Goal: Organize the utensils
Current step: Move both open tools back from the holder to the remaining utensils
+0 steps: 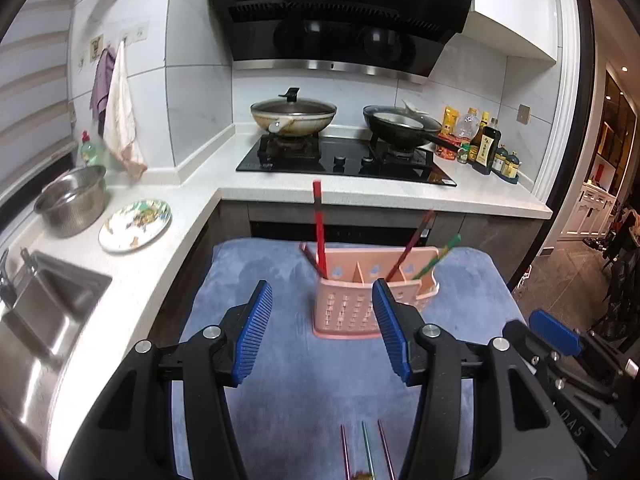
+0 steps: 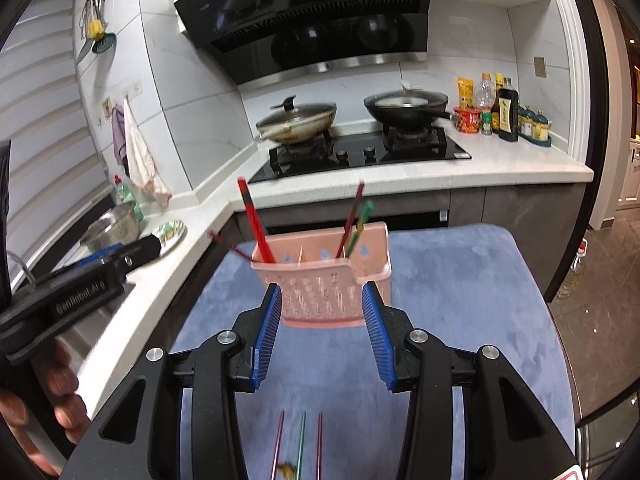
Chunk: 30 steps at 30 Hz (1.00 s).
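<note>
Flat chopsticks (image 1: 366, 454) lengthwise toward holder (image 1: 362, 292)

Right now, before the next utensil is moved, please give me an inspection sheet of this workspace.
Surface: blue fleece mat, bare around the holder.
Job's things: pink perforated plastic utensil holder upright, with red chopsticks leaning in its left compartment, a dark red and a green chopstick in the right one; three loose chopsticks lying near the cameras.
Clutter: small brown scrap on the loose ones.
Grippers: left gripper open; right gripper open; both empty.
Cables: nothing seen.
Surroundings: steel colander, patterned plate, two pans on black hob.
</note>
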{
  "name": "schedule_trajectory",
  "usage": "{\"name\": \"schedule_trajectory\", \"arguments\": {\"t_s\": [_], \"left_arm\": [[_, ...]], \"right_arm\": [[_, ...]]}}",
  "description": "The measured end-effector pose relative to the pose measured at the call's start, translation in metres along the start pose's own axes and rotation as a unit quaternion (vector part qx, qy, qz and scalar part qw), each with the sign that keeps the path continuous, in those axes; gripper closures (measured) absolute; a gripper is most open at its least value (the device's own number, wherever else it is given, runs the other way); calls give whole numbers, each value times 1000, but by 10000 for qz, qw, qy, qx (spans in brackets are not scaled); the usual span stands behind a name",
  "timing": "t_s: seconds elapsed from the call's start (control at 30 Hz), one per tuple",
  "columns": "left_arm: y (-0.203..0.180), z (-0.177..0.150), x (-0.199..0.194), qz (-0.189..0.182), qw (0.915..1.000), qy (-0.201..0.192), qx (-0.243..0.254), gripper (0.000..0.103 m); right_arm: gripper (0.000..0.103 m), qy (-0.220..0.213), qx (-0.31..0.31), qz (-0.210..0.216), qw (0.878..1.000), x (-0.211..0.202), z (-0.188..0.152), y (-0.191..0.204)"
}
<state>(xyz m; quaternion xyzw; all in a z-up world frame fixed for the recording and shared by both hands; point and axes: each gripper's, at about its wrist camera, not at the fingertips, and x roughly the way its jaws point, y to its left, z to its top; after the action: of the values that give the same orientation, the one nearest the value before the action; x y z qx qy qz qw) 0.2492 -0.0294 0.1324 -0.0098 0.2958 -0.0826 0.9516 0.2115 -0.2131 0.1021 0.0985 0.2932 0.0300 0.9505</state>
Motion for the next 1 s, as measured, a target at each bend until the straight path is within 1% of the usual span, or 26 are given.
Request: {"name": "schedule_trajectory", "arguments": {"t_s": [0.13,0.37,0.67,0.83,1.0], "left_arm": [[6,-25,-4,55,9999,147,-40,53],[13,-81,-8,160,9986,496,-71,53],[23,-144,-9,268,9947,961,-262,53],[25,-176,-10,370,9918,1199,-250,53],[26,-205,-12,386,9887,1429,-234,53]], "right_arm": [[62,237,-91,-79,9996,-5,-35,-2],[62,672,-242,-220,9972,-13,-97,-3],[62,1282,-190,-301,9911,-18,-172,-9],[62,1496,-339,-363,9875,-19,-202,-4],[62,1720,-381,-342,9838,-19,-226,-1]]}}
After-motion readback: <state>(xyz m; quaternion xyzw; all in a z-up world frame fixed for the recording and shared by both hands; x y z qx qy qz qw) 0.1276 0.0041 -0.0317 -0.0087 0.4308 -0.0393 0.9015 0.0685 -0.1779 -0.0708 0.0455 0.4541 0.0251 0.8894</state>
